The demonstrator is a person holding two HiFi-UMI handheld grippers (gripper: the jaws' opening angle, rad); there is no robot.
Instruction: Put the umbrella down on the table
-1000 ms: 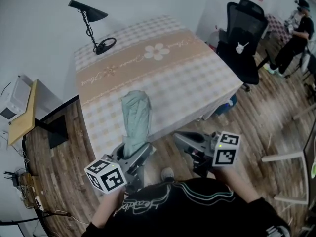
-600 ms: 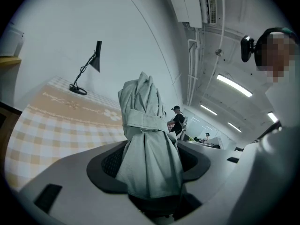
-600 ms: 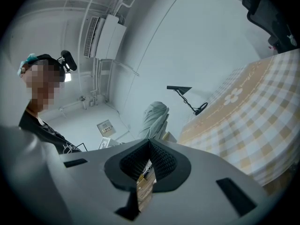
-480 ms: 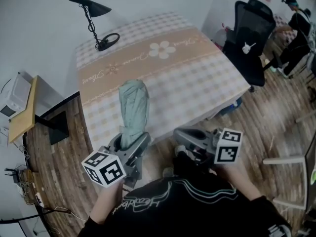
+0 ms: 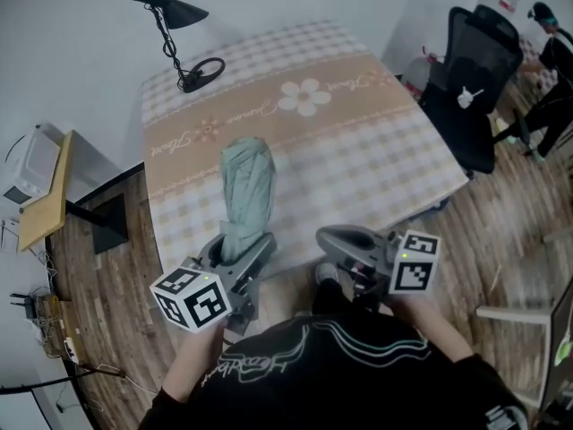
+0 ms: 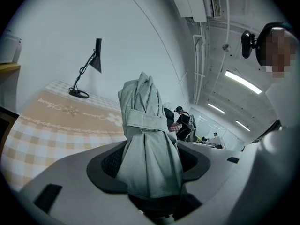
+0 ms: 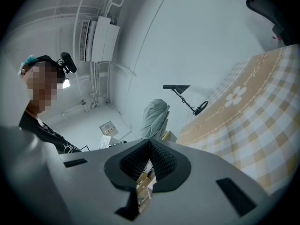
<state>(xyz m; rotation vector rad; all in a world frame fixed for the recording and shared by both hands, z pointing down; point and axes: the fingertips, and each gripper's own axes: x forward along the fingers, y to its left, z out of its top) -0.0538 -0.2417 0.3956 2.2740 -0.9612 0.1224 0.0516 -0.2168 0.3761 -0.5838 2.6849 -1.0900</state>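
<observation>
A folded pale green umbrella [image 5: 246, 186] sticks out of my left gripper [image 5: 240, 251], whose jaws are shut on its lower end. It points away from me, slightly downward, over the near left part of the checked table [image 5: 376, 159]. In the left gripper view the umbrella [image 6: 147, 139] fills the space between the pads, its strap wrapped round it. My right gripper [image 5: 329, 237] is at the table's near edge, to the right of the umbrella, shut with nothing in it. In the right gripper view its pads meet [image 7: 149, 146] and the umbrella [image 7: 154, 116] shows beyond.
A black desk lamp [image 5: 170, 12] stands at the table's far left corner. A black office chair [image 5: 479, 79] is beside the table's right edge, with a person [image 5: 555, 61] further off. A wooden shelf [image 5: 40, 204] and cables lie at the left on the wood floor.
Both grippers have moved forward toward the table. The umbrella now reaches further over the tabletop, still held by the left gripper.
</observation>
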